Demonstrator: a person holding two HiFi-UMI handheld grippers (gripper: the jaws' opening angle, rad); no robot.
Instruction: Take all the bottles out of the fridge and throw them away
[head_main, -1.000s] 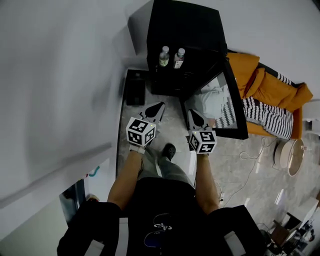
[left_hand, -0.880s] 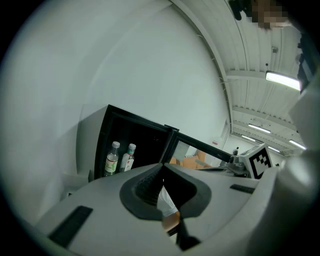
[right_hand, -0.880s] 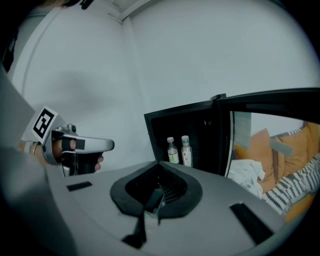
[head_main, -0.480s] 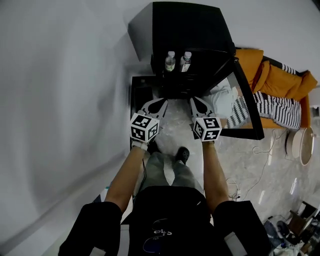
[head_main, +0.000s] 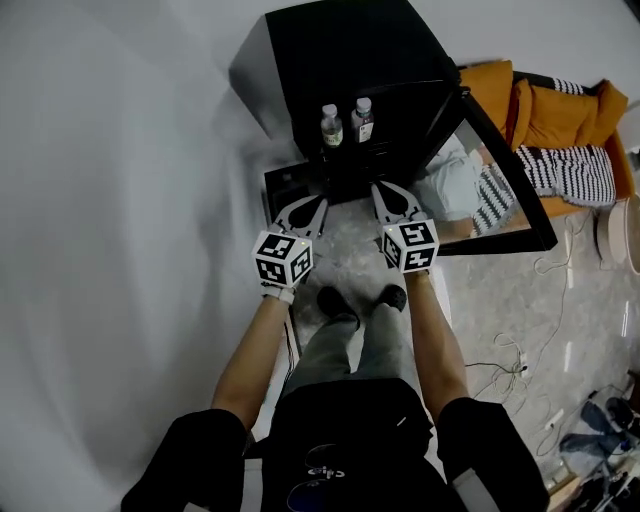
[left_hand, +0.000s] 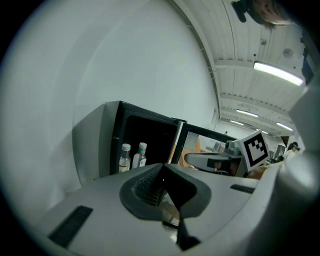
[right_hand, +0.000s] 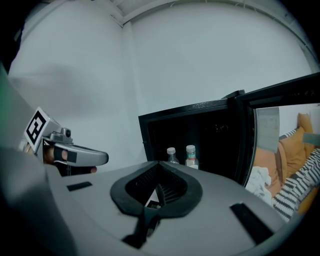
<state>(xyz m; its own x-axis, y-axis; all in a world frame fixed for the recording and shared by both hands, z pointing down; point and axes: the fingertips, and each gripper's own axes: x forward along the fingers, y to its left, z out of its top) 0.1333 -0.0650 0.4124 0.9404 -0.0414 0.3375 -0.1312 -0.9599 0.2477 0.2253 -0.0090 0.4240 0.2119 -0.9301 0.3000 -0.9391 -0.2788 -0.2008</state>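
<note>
Clear plastic: two capped bottles stand upright in the open black fridge, upper centre of the head view; left gripper and right gripper are below, not touching them | left gripper view: fingers closed, empty; bottles left of centre | right gripper view: fingers closed, empty; bottles at centre | probably light, smooth and crushable; hold mid-body.

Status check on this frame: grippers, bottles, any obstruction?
Left gripper and right gripper both shut, empty, short of the fridge. Two bottles upright inside, untouched. Door swung open; nothing seen blocking the reach.
</note>
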